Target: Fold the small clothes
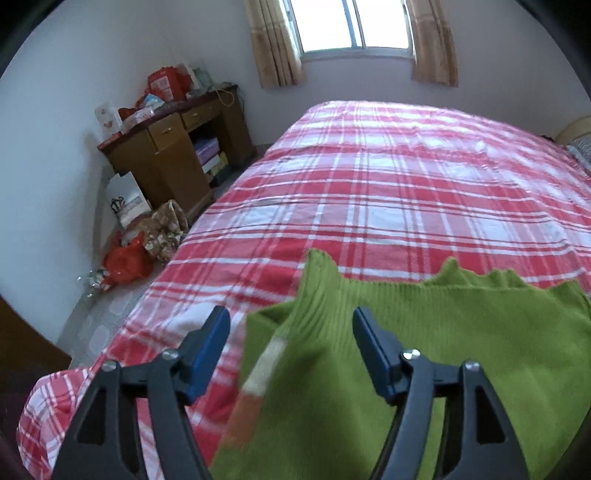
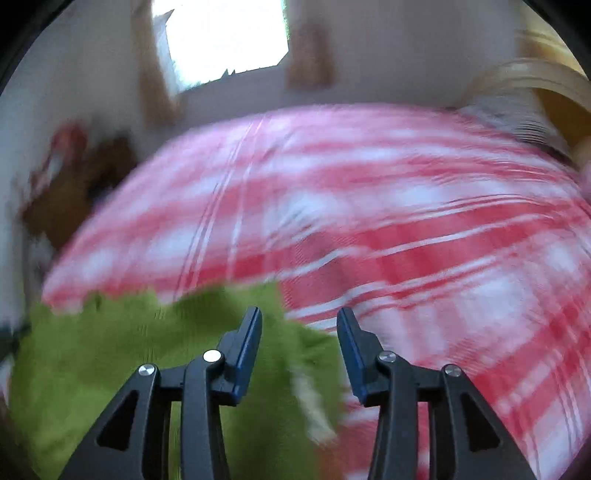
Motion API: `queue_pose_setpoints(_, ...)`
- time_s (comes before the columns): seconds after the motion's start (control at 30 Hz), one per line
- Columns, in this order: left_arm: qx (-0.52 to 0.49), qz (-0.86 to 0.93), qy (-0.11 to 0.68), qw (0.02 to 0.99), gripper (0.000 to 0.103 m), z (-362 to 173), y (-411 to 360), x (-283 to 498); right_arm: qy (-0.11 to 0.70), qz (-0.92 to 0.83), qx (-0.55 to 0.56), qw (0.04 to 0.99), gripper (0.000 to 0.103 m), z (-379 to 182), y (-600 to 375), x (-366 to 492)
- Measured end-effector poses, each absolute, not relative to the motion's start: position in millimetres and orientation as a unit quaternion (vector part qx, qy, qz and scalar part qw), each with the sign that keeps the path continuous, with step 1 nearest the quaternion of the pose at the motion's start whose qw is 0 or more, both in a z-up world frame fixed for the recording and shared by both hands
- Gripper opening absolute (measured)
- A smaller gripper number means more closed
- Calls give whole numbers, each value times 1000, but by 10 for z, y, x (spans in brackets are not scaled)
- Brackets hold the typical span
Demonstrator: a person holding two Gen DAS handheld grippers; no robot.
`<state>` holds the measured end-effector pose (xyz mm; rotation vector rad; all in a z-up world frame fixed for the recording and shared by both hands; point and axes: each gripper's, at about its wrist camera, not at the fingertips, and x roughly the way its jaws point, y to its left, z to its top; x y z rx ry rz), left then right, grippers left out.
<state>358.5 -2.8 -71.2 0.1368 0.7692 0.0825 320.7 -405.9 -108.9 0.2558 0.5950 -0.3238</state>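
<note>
A small green knit garment (image 1: 424, 332) lies on the red and white plaid bed cover (image 1: 388, 184) near the front edge. A ribbed part with a white and orange stripe runs between the fingers of my left gripper (image 1: 290, 317), which is open above it. In the blurred right wrist view the same green garment (image 2: 110, 354) lies at the lower left. My right gripper (image 2: 299, 317) is open over the garment's right edge, with its left finger (image 2: 247, 350) over the green cloth and the right finger over the bed cover (image 2: 406, 221).
A wooden desk (image 1: 177, 147) piled with boxes and bags stands at the left wall. Bags (image 1: 129, 258) lie on the floor beside the bed. A curtained window (image 1: 351, 26) is at the far wall. A wooden headboard (image 2: 535, 77) and a pillow are at the right.
</note>
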Motion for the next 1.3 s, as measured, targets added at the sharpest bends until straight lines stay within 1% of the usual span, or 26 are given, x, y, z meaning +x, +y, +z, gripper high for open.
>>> queue_pose_setpoints(0.13,60,24,380,923,73,-694,-44,3367,286,-114,106,945,43,-964,-3735,2707)
queue_pose_setpoints(0.2,61,13,380,923,73,-688,-93,3222,291,-81,78,950,43,-951,-3508,2507)
queue_pose_setpoints(0.27,63,9,377,924,73,-678,-124,3093,300,-58,51,951,35,-975,-3341,2395)
queue_pose_setpoints(0.3,65,7,375,925,73,-673,-154,3003,305,-49,43,950,29,-997,-3296,2341)
queue_pose_setpoints(0.33,68,4,374,925,73,-667,-170,2933,315,-36,38,948,21,-1041,-3240,2287)
queue_pose_setpoints(0.4,77,3,371,926,73,-665,-232,2797,335,-23,34,941,13,-1138,-3187,2230)
queue_pose_setpoints(0.67,87,-3,377,922,73,-688,-327,2494,395,-48,32,917,13,-1550,-3358,2053)
queue_pose_setpoints(0.73,83,-6,374,924,73,-656,-341,2436,384,-39,43,921,10,-1561,-3441,1961)
queue_pose_setpoints(1.03,92,-1,367,926,73,-583,-308,2285,390,-63,29,918,10,-1478,-3422,1740)
queue_pose_setpoints(1.2,86,7,370,925,73,-594,-277,2287,348,-54,33,936,10,-1167,-3244,1693)
queue_pose_setpoints(1.3,85,14,374,923,73,-628,-266,2285,348,-17,34,937,10,-1121,-3010,1829)
